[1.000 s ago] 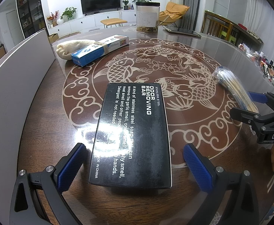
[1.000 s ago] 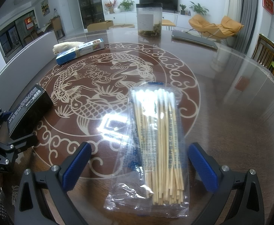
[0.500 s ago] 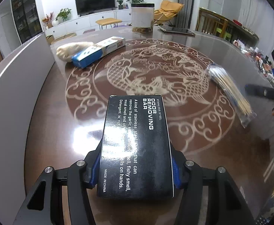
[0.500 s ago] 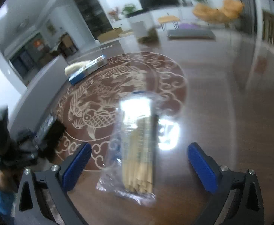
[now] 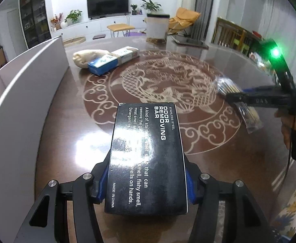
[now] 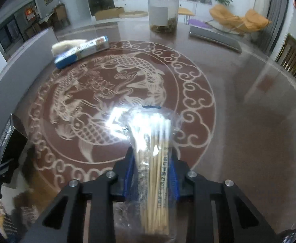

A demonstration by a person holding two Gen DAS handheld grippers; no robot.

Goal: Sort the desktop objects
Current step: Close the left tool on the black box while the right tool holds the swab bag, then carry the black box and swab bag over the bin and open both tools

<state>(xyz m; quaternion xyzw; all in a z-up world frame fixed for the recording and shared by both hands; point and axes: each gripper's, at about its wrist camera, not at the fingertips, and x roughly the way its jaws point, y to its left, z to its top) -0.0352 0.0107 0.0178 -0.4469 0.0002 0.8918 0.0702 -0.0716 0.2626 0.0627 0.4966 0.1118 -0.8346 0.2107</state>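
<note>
Presently, the jaws of the left gripper (image 5: 147,184) are closed against the long sides of a black box (image 5: 148,158) printed "ODOR REMOVING BAR", the blue pads (image 5: 102,182) being pressed to its flanks near the close end. The box is held lengthwise, its far end projecting over the bench (image 5: 67,125); whether its underside is clear of the glass cannot be told from the left wrist view. The jaws of the right gripper (image 6: 151,175) are drawn nearly together on a clear packet of cotton swabs (image 6: 156,162), which is pinched about its middle, the white tips pointing away. The packet appears to be raised off the surface, though blur makes this uncertain. Further out, a carved fish medallion (image 6: 115,93) is seen under the glass top. A blue-and-white carton (image 6: 81,51) is laid against a pale cloth bundle (image 6: 67,44) at the far left of the bench, well apart from both grippers. A tall clear jar (image 6: 163,13) is set at the far edge, with a flat dark slab (image 6: 214,38) near it.
</note>
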